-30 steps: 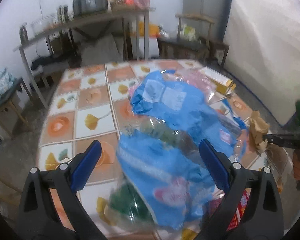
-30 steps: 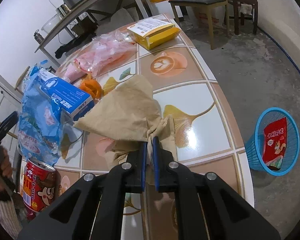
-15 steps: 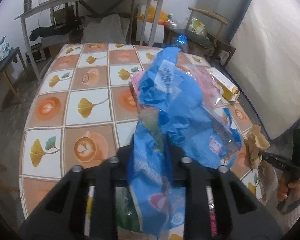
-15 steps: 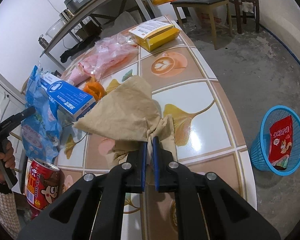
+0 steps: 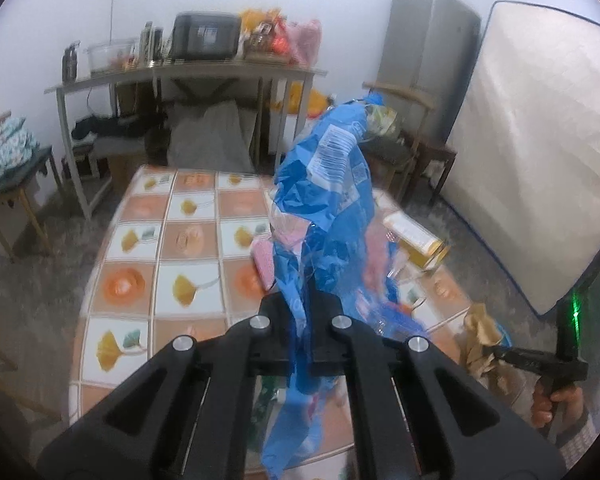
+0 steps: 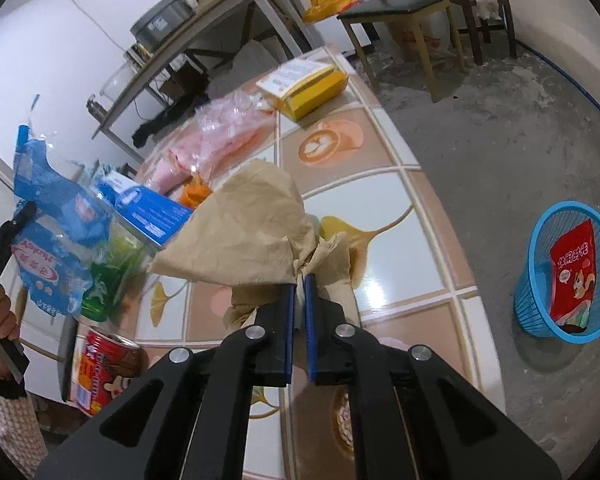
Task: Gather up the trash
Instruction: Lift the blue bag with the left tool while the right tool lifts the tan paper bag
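Left hand-held gripper (image 5: 305,312) clamped tight on a crinkled blue plastic wrapper (image 5: 328,200), lifted clear above the tiled table (image 5: 188,248) patterned with orange cups and yellow ginkgo leaves, one end rising toward the far wall and the other hanging down between the black arms. Right hand-held gripper (image 6: 299,284) pinched shut on a crumpled brown paper sheet (image 6: 244,236), fanning out and up from the blue pads, raised over the near edge of the same table. Just left of the paper, a blue and white carton (image 6: 152,210) lying on the table, with a small orange scrap (image 6: 194,196) beside it and a pink-tinted clear plastic bag (image 6: 216,140) stretching away behind. Farther back near the table's far edge, an open yellow cardboard box with a white label (image 6: 304,84). At the near left corner, a red drink can with a cartoon face (image 6: 108,368) standing upright, and a green bottle (image 6: 104,280) beside it, partly veiled by the hanging wrapper. Off the table on the concrete floor to the right, well apart, a blue mesh plastic basket (image 6: 540,320) holding a red snack packet (image 6: 572,272). Beyond the table, a grey metal shelf table (image 5: 180,76) loaded with pots and bags, a wooden chair (image 6: 400,12), and a white mattress (image 5: 540,180) leaning against the wall.
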Available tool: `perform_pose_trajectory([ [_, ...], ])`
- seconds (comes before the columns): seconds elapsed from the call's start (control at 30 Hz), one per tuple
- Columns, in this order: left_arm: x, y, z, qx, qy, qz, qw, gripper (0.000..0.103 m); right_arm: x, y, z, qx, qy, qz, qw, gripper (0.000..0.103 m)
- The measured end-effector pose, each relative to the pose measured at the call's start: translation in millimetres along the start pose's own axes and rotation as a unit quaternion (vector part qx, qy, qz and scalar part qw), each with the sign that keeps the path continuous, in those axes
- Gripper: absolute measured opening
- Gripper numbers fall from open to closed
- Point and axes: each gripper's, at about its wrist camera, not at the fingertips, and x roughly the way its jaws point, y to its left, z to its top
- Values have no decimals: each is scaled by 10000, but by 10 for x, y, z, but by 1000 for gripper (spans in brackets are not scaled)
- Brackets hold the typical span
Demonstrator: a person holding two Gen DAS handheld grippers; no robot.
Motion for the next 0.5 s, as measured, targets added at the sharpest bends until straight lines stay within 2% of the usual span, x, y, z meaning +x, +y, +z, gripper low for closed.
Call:
perform_pose_trajectory([
  [0.23,-185,-580,278,278,-309,-538,9977,1,-344,-196,22,254,-416,200,9986,5],
  [0.37,-59,-1067,374,506,-230,-924,9942,1,-666,-453,-8,473,-768,141,9958,5],
  [0.5,253,-1727,404,772,32,-1434,9866,1,-1034,-838,-90,803,-1129,-119,9903,5],
])
